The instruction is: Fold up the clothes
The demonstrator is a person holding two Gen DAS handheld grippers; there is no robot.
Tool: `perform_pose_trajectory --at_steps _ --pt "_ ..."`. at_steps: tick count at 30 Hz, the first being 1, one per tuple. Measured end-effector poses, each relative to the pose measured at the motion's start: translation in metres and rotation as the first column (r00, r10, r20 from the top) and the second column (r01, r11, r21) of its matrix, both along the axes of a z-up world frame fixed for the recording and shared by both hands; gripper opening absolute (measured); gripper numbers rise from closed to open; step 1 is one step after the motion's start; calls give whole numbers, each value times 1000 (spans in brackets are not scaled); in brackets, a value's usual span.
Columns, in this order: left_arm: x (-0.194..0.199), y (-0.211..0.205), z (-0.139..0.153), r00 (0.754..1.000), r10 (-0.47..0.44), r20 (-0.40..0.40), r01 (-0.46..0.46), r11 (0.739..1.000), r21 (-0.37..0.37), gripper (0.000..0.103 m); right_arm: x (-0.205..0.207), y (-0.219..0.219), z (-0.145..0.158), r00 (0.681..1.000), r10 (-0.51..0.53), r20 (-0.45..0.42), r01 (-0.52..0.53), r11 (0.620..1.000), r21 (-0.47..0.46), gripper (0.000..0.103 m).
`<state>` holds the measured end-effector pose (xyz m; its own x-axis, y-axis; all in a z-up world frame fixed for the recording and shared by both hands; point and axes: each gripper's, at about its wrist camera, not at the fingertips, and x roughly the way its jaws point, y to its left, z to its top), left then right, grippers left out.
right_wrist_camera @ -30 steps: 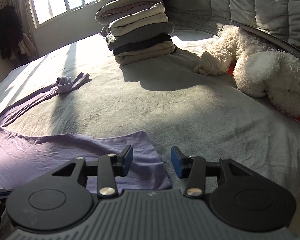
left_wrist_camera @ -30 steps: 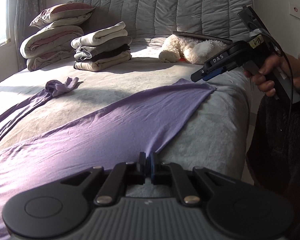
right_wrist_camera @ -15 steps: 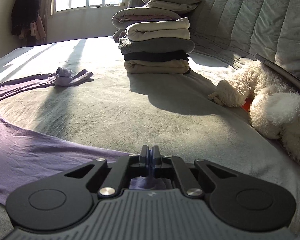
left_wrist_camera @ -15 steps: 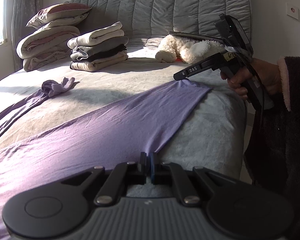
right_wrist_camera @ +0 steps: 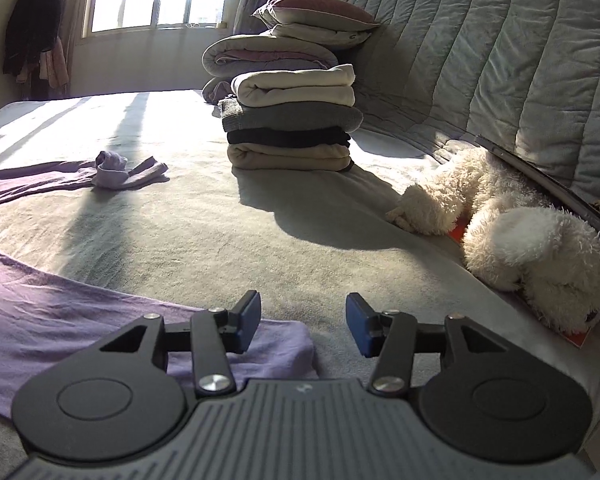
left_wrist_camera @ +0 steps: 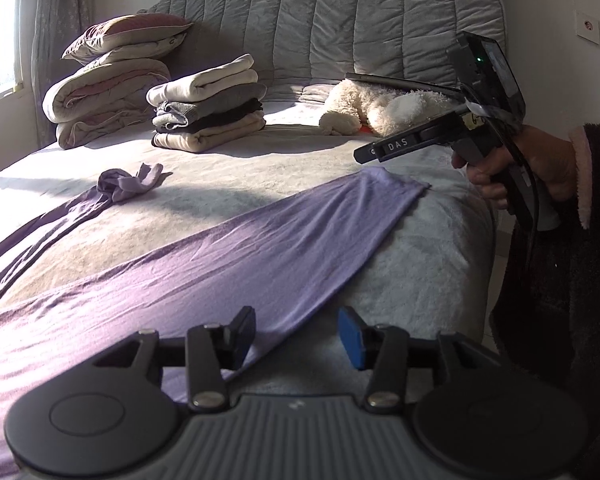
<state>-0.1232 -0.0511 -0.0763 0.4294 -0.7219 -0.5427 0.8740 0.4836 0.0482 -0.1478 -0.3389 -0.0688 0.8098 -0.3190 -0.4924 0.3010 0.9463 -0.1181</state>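
A purple garment [left_wrist_camera: 236, 252] lies spread flat across the grey bed; its hem edge runs along the bed's near side. A sleeve with a bunched cuff [left_wrist_camera: 128, 180] stretches off to the left. My left gripper [left_wrist_camera: 298, 332] is open, just above the garment's lower edge, holding nothing. My right gripper [right_wrist_camera: 302, 322] is open over the garment's corner [right_wrist_camera: 276, 344], holding nothing; it also shows from the side in the left wrist view [left_wrist_camera: 370, 154], above that corner [left_wrist_camera: 404, 188]. The cuff also shows in the right wrist view [right_wrist_camera: 116, 170].
A stack of folded clothes [left_wrist_camera: 208, 108] [right_wrist_camera: 292, 120] stands toward the headboard, with pillows and a rolled duvet [left_wrist_camera: 108, 92] behind it. A white plush toy [left_wrist_camera: 376, 108] [right_wrist_camera: 512, 232] lies at the right. The bed's edge [left_wrist_camera: 452, 264] drops off on the right.
Both grippers were shut on the garment's edge half a second ago and have opened, letting it go. The cloth now lies flat on the bed; the right gripper has lifted slightly.
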Motion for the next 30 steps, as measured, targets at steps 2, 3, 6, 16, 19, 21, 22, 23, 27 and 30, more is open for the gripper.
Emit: perform_pose_trajectory --at_steps 2,3,6,16,19,21,22,23,27,30 --pt "6 9 3 999 41 4 -41 999 -10 54 -7 15 4 999 41 2 -41 999 10 52" --pt "10 13 4 998 63 1 -63 998 -15 55 -10 23 3 998 62 5 -62 998 16 52" --pt "23 30 7 991 132 -29 -133 991 -33 56 -15 44 -5 994 110 -7 -110 993 44 54" --pt "39 100 -5 944 321 -77 -323 946 -14 62 -42 18 -24 998 -57 5 55 985 162 63" --pt "41 121 1 924 378 -58 -379 925 -13 63 -46 11 -22 994 -110 24 103 976 194 64" --pt "48 135 9 900 432 -61 -435 899 -46 63 -44 15 -20 993 -112 32 104 978 183 64" --pt "53 141 12 886 458 -69 -462 884 -62 63 -42 18 -19 994 -104 35 96 979 179 64" --pt "59 146 15 871 485 -80 -490 868 -76 64 -40 21 -18 995 -92 35 84 981 174 64" --pt "76 156 12 824 557 -108 -564 824 -51 64 -32 34 -22 998 -61 9 60 992 112 65" --pt "79 160 3 800 593 -97 -596 803 -4 64 -32 30 -28 997 -77 9 75 991 110 72"
